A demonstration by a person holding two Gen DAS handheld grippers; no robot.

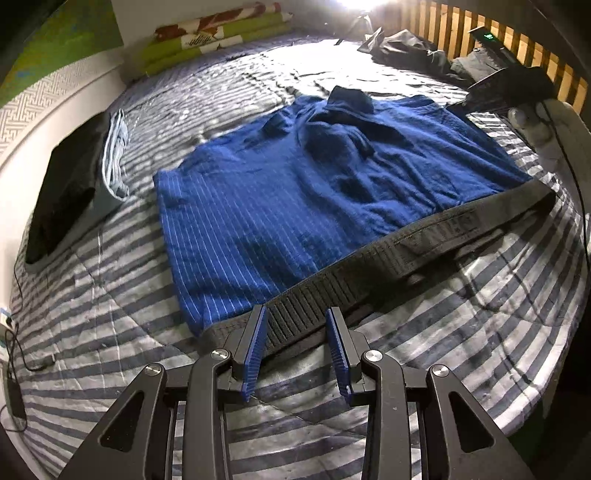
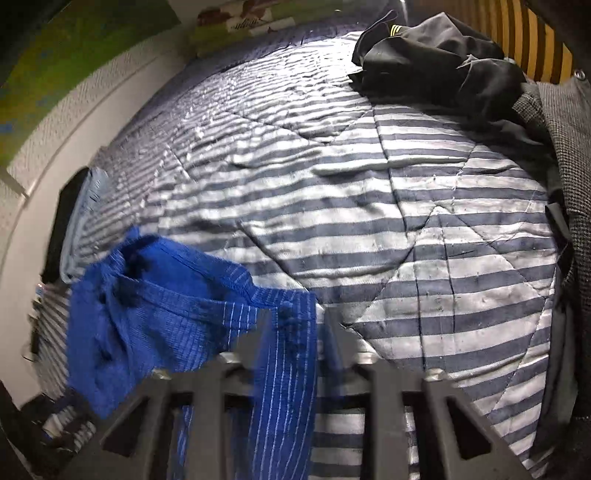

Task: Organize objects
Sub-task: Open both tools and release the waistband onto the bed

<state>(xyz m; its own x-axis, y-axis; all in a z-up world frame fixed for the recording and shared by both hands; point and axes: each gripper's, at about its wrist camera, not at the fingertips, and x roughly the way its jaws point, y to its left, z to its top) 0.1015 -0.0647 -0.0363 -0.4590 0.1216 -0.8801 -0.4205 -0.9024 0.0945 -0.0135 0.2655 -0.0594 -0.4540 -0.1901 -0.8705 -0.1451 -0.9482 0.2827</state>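
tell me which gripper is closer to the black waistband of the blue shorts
Left. The left gripper has its open fingers straddling the black waistband at its near end. The right gripper is shut on the blue shorts fabric, no waistband seen there.

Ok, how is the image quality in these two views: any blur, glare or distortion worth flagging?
Left wrist view: sharp, with blown-out glare from a lamp at the top and strong fisheye bending of the striped quilt. Right wrist view: motion blur smears the right tool and the blue shorts it grips; the far quilt stays readable, glare milder.
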